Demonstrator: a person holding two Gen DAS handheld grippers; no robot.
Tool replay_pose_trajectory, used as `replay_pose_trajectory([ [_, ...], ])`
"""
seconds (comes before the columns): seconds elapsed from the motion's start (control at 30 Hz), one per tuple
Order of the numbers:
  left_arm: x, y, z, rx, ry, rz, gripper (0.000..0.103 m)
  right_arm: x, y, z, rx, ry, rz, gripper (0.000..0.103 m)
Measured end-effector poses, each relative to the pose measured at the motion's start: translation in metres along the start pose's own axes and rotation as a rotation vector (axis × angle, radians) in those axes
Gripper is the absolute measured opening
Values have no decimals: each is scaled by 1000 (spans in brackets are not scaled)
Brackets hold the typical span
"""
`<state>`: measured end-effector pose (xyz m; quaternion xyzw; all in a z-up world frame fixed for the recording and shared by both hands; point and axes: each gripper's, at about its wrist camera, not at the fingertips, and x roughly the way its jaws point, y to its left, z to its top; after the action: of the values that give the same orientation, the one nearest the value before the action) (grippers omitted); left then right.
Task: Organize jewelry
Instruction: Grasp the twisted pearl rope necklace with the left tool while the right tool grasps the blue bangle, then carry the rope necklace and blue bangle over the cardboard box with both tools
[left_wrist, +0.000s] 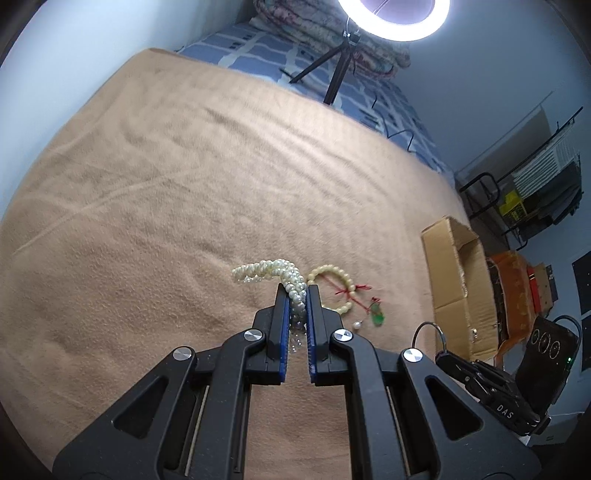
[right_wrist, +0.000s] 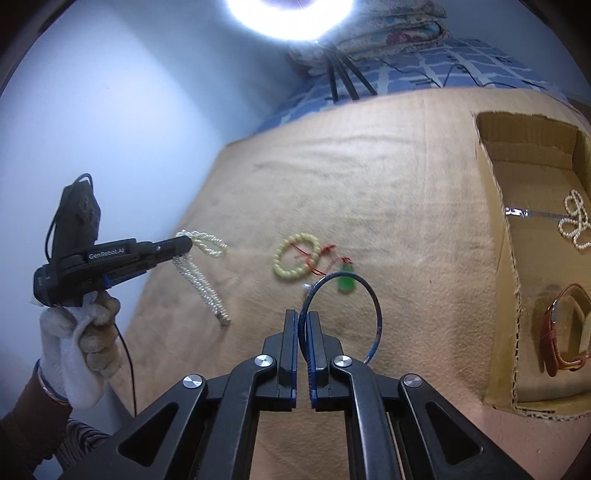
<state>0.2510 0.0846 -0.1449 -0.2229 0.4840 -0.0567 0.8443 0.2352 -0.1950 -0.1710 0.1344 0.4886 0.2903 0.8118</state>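
Observation:
My left gripper (left_wrist: 297, 291) is shut on a multi-strand pearl necklace (left_wrist: 266, 273); the strands hang from it above the tan blanket, as the right wrist view shows (right_wrist: 199, 273). My right gripper (right_wrist: 303, 317) is shut on a thin blue bangle (right_wrist: 369, 295), held above the blanket. A yellow bead bracelet (right_wrist: 295, 260) with red cord, a green pendant (right_wrist: 346, 282) and a small pearl (left_wrist: 357, 325) lie on the blanket between the grippers. The cardboard box (right_wrist: 495, 229) at right holds a pearl string (right_wrist: 574, 221) and a brown-strap watch (right_wrist: 557, 332).
The tan blanket (left_wrist: 184, 184) covers a bed. A ring light on a tripod (left_wrist: 340, 66) stands at the far side by folded quilts. Shelving and clutter (left_wrist: 535, 192) sit beyond the bed's right edge. A gloved hand (right_wrist: 85, 332) holds the left gripper.

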Motion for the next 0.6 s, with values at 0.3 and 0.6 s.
replay_pose_trajectory([
  [0.3,-21,-14,9,22,-48,-34,6,-36,12,1,-21,-47,26,2],
  [0.6,-42,-54,11,99,-100,-85,6,-91,6,-5,-24,-114,13,2],
])
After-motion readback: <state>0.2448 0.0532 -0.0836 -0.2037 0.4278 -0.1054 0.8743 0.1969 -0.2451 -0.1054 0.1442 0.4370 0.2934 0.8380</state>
